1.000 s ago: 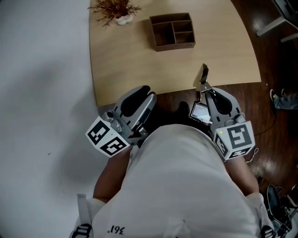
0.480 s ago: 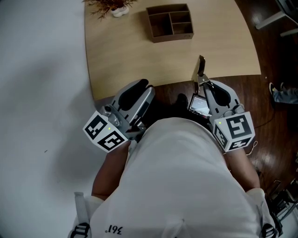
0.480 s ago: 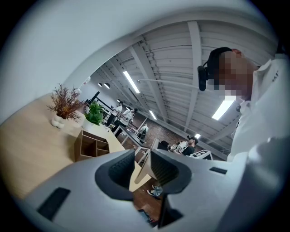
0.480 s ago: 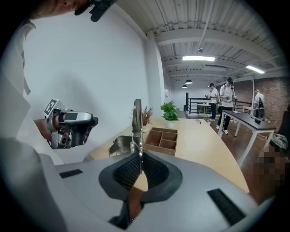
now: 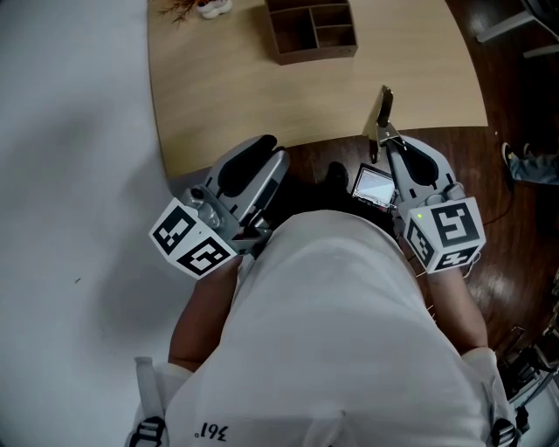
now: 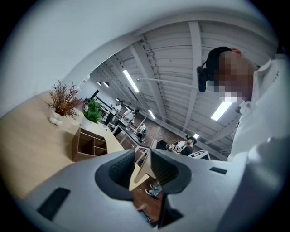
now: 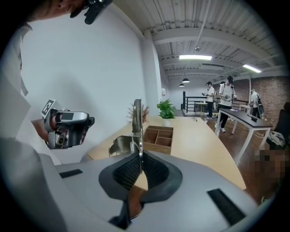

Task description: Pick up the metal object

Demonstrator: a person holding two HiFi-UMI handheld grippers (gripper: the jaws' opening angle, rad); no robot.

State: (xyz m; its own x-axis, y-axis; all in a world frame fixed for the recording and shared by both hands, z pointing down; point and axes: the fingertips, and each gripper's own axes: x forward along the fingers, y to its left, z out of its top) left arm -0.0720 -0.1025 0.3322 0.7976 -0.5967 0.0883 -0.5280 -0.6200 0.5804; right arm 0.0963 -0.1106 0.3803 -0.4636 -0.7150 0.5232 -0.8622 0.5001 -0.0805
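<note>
My right gripper [image 5: 385, 145] [image 7: 138, 166] is shut on the metal object [image 5: 382, 113] [image 7: 137, 118], a thin steel piece with a small spring and a dark end. The object sticks out upright from the jaws and hangs over the near edge of the wooden table [image 5: 262, 96]. My left gripper [image 5: 265, 155] [image 6: 142, 166] is held close to the person's body at the table's near left corner. Its jaws stand a little apart with nothing between them.
A brown wooden organiser [image 5: 311, 30] [image 6: 89, 145] [image 7: 159, 135] with compartments stands at the far side of the table. A dried plant in a white pot [image 5: 190, 7] [image 6: 62, 100] is at the far left. Dark wood floor [image 5: 515, 105] lies to the right, and people stand at distant desks.
The table and organiser have slid towards the top of the head view. Both grippers stay near the body, and the right one still holds the metal object.
</note>
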